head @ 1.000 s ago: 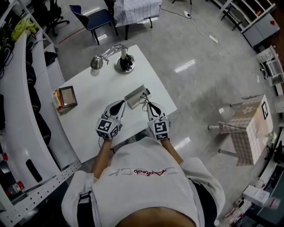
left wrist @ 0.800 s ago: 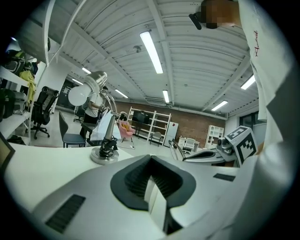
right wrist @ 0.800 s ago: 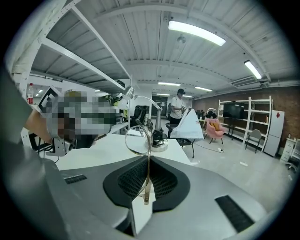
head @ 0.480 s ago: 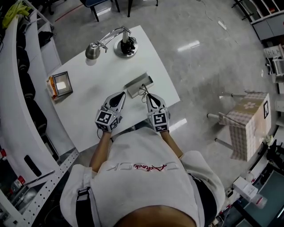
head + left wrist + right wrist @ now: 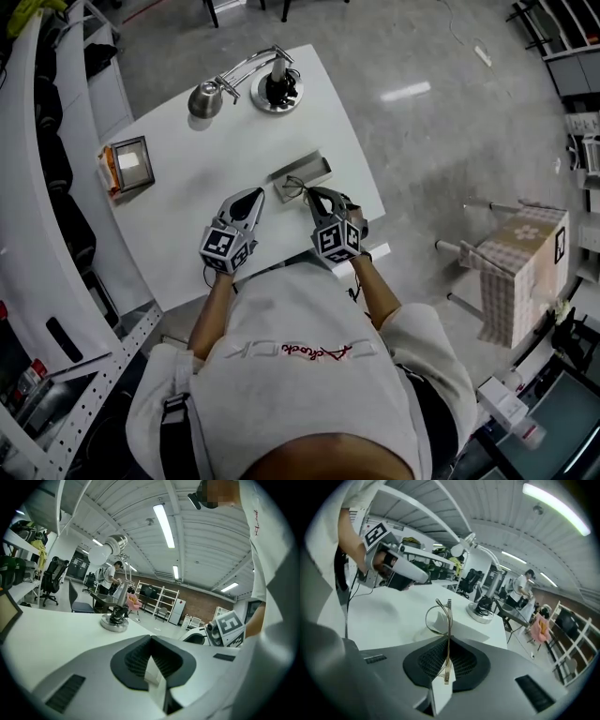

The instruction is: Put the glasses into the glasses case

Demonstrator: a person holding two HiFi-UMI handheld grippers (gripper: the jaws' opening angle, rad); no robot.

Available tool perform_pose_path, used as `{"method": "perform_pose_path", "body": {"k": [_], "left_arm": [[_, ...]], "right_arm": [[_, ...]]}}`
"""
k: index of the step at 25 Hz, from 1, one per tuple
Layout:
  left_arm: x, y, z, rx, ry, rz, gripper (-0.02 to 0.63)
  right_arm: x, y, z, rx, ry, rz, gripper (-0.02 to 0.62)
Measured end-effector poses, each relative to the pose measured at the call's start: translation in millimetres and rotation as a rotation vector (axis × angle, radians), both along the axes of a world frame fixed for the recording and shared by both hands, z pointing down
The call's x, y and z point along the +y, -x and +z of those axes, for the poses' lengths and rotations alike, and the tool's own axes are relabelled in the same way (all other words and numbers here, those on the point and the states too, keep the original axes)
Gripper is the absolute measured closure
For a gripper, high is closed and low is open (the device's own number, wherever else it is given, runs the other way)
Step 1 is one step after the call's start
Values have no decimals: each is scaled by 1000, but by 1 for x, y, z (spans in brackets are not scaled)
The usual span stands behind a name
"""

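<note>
Thin-rimmed glasses (image 5: 294,187) hang just in front of the open grey glasses case (image 5: 300,171) on the white table (image 5: 197,216). My right gripper (image 5: 313,195) is shut on one temple of the glasses (image 5: 439,614), whose lens sticks up past the jaws in front of the case (image 5: 461,626). To its left, my left gripper (image 5: 253,197) rests low over the table with its jaws shut and nothing between them (image 5: 151,637). The case's inside is not visible in the right gripper view.
A chrome desk lamp (image 5: 246,80) stands at the far end of the table on a round base (image 5: 480,611). A small framed box (image 5: 127,164) lies near the left edge. The table's right edge runs close beside the right gripper.
My right gripper has rolled onto its side with the glasses in it and sits a little closer to the case. The left gripper has hardly moved. The head view has shifted.
</note>
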State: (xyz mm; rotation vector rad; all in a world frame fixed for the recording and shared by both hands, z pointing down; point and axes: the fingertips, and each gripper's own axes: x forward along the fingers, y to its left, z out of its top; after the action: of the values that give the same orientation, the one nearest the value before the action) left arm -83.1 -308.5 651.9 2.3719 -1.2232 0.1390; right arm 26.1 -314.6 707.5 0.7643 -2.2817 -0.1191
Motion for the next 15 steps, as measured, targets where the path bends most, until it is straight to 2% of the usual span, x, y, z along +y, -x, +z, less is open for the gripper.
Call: {"method": "perform_pose_path", "body": {"k": [4,8,12,15], "left_arm": [[1,7,-2,1,-5,-22,580],[3,16,-1,-1,0,-49,580],[4,21,-3,-1,-2,-66,580],[5,22,-3,-1,-3,-74,580]], "right_arm": [[0,10,12,192,-92,-251,568],[-4,15,19,331,-171,-441,568],[-16,17,22,449,-262,-584,568],[-28,13,28,508,-270,-638,568]]}}
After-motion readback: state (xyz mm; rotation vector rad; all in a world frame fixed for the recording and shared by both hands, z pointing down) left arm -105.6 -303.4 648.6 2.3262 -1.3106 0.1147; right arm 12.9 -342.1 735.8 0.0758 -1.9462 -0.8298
